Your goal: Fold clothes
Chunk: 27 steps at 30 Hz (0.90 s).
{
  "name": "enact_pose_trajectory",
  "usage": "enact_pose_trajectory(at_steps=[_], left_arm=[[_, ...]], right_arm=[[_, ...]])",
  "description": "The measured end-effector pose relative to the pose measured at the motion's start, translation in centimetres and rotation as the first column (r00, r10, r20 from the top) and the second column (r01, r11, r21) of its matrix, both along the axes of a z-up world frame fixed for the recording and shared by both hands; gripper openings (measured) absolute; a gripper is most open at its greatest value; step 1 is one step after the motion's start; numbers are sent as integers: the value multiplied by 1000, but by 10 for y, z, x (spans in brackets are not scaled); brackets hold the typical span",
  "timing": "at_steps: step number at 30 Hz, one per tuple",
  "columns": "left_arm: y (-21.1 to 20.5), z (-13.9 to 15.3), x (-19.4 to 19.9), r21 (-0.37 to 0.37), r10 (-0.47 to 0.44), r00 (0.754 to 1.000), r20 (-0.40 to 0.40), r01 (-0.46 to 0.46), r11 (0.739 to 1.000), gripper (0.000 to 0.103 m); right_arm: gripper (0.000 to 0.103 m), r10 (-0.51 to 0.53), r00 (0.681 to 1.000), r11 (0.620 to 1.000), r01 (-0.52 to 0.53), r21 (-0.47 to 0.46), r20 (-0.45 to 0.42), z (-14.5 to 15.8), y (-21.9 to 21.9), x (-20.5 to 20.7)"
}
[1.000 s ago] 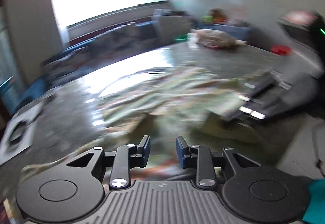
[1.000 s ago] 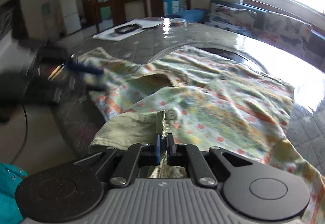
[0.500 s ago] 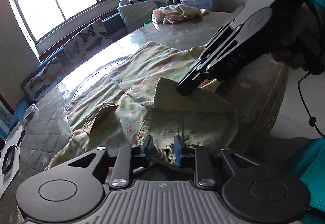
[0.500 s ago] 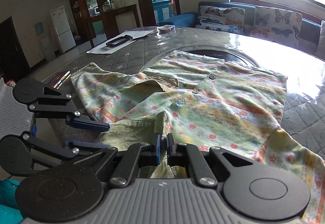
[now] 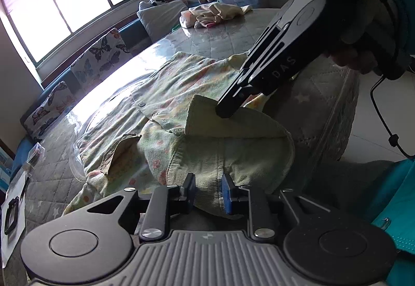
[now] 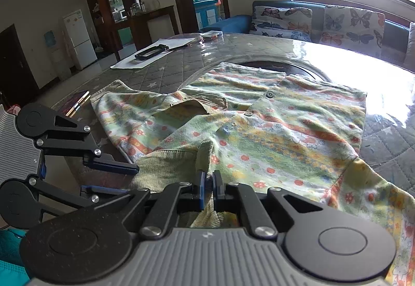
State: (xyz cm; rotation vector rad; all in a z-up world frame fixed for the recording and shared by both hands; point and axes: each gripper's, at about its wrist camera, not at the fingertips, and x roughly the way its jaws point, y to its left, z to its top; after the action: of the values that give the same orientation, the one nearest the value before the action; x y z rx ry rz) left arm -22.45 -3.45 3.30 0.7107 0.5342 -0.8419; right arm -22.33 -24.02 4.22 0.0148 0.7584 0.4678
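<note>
Shirt spread flat on tabletop, ahead of both claws, collar end at near edge. Right claw pressed together, pinching ribbed collar fold. Left claw jaws opening; collar fabric lies between pads, pads not pressing it. Left claw sits just beside right claw, at same collar edge. Clothes pile well beyond left claw, on far side of tabletop. Paper far ahead-left of right claw.
</note>
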Motion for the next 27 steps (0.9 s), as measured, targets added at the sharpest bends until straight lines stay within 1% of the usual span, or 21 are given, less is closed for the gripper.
enact_pose_trajectory(at_steps=[2, 4, 5, 6, 8, 10, 12, 14, 16, 18, 22, 23, 24, 25, 26, 27], left_arm=[[-2, 0, -3, 8, -14, 1000, 16, 14, 1000, 26], [-5, -3, -2, 29, -10, 1000, 17, 10, 1000, 24], [-7, -5, -1, 32, -8, 1000, 10, 8, 999, 19], [-7, -5, 1, 29, -6, 1000, 4, 6, 1000, 11], [-7, -3, 5, 8, 8, 1000, -12, -7, 1000, 10], [-3, 5, 11, -50, 30, 998, -50, -32, 998, 9], [3, 15, 19, -137, 45, 992, -119, -61, 989, 8], [8, 22, 26, -212, 47, 980, -193, -89, 973, 8], [9, 20, 32, -254, 39, 966, -255, -106, 961, 8], [6, 12, 35, -252, 30, 959, -281, -104, 962, 8], [1, -4, 38, -208, 29, 952, -305, -96, 973, 9], [2, -6, 38, -209, 27, 951, -308, -96, 973, 9], [3, -5, 38, -211, 22, 951, -309, -91, 973, 9], [2, -5, 38, -209, 17, 952, -306, -85, 974, 9], [2, -5, 38, -205, 14, 953, -302, -79, 976, 9], [2, -5, 38, -202, 11, 954, -299, -74, 976, 9]], right_arm=[[5, -2, 1000, 1000, 2, 2, 0, 0, 0, 0], [5, -3, 1000, 1000, 3, 4, -1, -1, -1, 0], [5, -4, 1000, 1000, 4, 5, -1, -1, -1, 0], [5, -5, 1000, 1000, 5, 6, -1, -1, -1, 0], [5, -6, 1000, 1000, 6, 8, -2, -2, -1, 0], [5, -10, 1000, 1000, 10, 10, 0, -2, -2, -1], [5, -16, 1000, 1000, 16, 14, 2, -1, -4, -1], [4, -25, 1000, 999, 25, 26, 2, 0, -7, -1], [4, -31, 1000, 999, 31, 44, -1, 1, -10, 0], [3, -31, 999, 997, 32, 65, -6, 3, -12, 1], [3, -7, 1000, 997, 8, 79, -13, 4, -11, 1], [4, 4, 1000, 997, -2, 81, -17, 4, -11, 1], [9, 9, 1000, 997, -8, 75, -15, 3, -9, 0], [11, 15, 1000, 998, -14, 63, -10, 1, -6, -1], [20, 23, 1000, 998, -22, 58, -9, 0, -4, -1], [27, 28, 1000, 998, -28, 57, -6, 0, -2, -2]])
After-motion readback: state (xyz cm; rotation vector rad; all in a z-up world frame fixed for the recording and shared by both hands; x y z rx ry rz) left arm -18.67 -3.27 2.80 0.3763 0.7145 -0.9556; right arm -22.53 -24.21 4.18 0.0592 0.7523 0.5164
